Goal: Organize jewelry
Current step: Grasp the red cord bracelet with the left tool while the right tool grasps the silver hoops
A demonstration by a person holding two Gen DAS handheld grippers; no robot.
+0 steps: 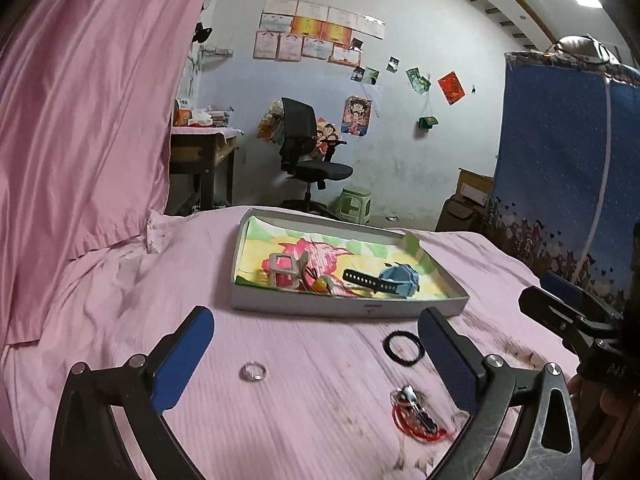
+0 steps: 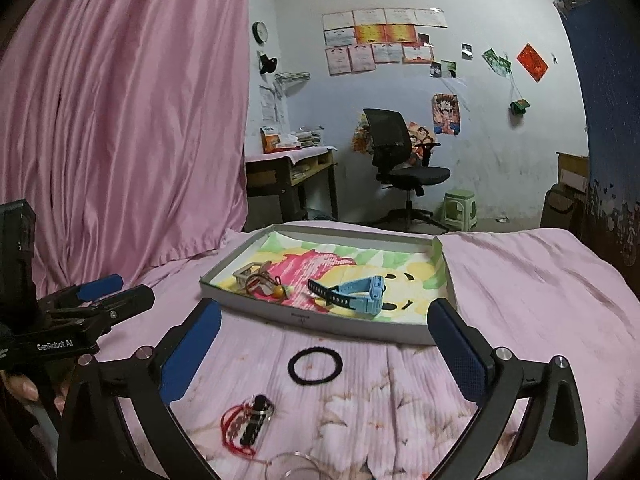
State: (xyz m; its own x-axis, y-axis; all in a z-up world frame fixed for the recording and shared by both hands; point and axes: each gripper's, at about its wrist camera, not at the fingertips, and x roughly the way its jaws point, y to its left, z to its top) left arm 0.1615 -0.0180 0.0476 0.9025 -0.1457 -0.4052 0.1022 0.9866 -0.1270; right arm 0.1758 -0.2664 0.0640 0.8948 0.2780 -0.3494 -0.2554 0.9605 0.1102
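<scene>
A shallow white box (image 1: 344, 307) (image 2: 320, 322) lined with colourful paper sits on the pink bed. It holds a blue watch (image 1: 394, 278) (image 2: 360, 294), a grey square piece (image 1: 285, 266) and a beaded cord (image 1: 318, 284). In front of it lie a black hair tie (image 1: 403, 348) (image 2: 315, 365), a silver ring (image 1: 253, 371) and a red cord bracelet with dark beads (image 1: 416, 412) (image 2: 250, 420). My left gripper (image 1: 316, 360) is open and empty above the ring. My right gripper (image 2: 324, 356) is open and empty above the hair tie.
A pink curtain (image 1: 80, 120) hangs at the left. A blue fabric wardrobe (image 1: 568, 168) stands at the right. A desk (image 2: 288, 172), an office chair (image 2: 400, 160) and a green stool (image 2: 460, 204) stand beyond the bed. A clear round rim (image 2: 292, 464) lies at the near edge.
</scene>
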